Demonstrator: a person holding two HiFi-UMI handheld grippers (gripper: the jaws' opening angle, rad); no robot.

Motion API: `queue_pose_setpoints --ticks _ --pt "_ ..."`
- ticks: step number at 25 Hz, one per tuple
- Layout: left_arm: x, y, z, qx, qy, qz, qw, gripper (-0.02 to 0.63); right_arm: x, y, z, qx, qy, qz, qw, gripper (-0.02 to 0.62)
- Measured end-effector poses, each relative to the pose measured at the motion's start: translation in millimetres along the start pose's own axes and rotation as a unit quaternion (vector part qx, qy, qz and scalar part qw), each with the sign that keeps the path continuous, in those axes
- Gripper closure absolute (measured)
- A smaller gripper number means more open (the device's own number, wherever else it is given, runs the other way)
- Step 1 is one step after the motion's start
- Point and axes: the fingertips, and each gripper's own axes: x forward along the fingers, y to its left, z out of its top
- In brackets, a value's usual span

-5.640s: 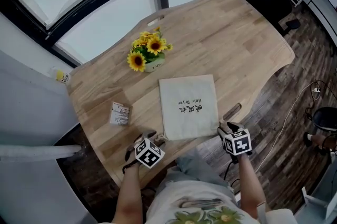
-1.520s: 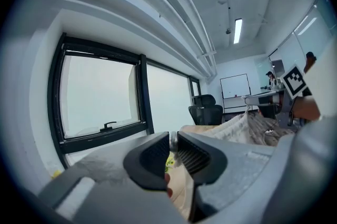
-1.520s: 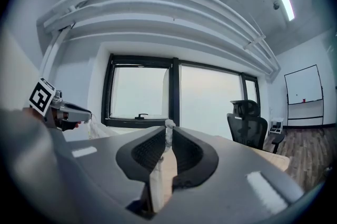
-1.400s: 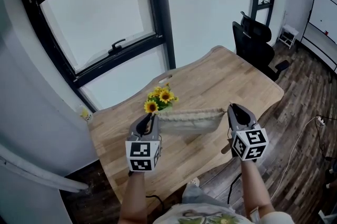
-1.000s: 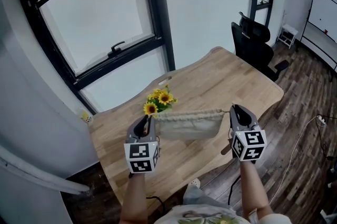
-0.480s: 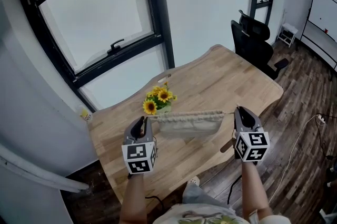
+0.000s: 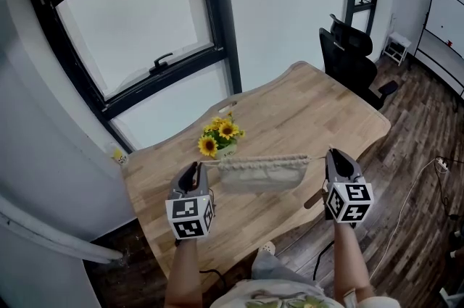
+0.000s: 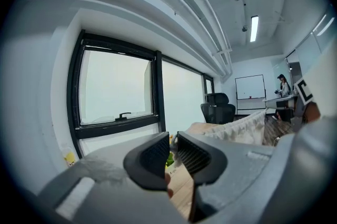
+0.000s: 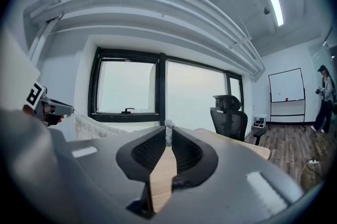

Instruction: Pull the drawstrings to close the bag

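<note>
The beige cloth bag (image 7: 262, 174) hangs in the air above the wooden table (image 7: 319, 107), stretched between both grippers. Its mouth is bunched into tight gathers along the top. My left gripper (image 7: 194, 170) is shut on the left drawstring, which runs thin and taut to the bag's corner. My right gripper (image 7: 338, 156) is shut on the right drawstring. In the right gripper view the white drawstring end (image 9: 168, 132) sticks up between the closed pads, and the bag (image 9: 97, 128) shows at the left. In the left gripper view the gathered bag (image 8: 243, 130) lies right of the jaws.
A small pot of sunflowers (image 7: 220, 138) stands on the table behind the bag. A black office chair (image 7: 355, 56) is at the table's far right end. A large window (image 7: 130, 31) runs along the far side. A person (image 9: 322, 96) stands by a whiteboard in the distance.
Both grippers have moved further apart and a little lower. The bag's mouth has bunched tighter and the bag looks narrower than a second ago.
</note>
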Motion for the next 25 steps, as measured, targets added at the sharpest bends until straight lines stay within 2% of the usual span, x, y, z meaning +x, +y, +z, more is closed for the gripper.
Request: queue_pose_setpoints --ticks 6,13,25 --pt "-1 4 -7 -0.002 0.008 0.010 0.9999 0.551 -4 -5 0 0.007 -0.007 -0.010 1.000 0.555" --pt "-4 19 -9 -0.021 0.014 0.057 0.9981 0.551 -9 -15 -1 0.039 -0.016 -0.035 0.998 0.557" --pt "-13 24 -11 -0.017 0.020 0.062 0.9977 0.551 -18 -33 -2 0.055 -0.022 -0.062 0.996 0.558"
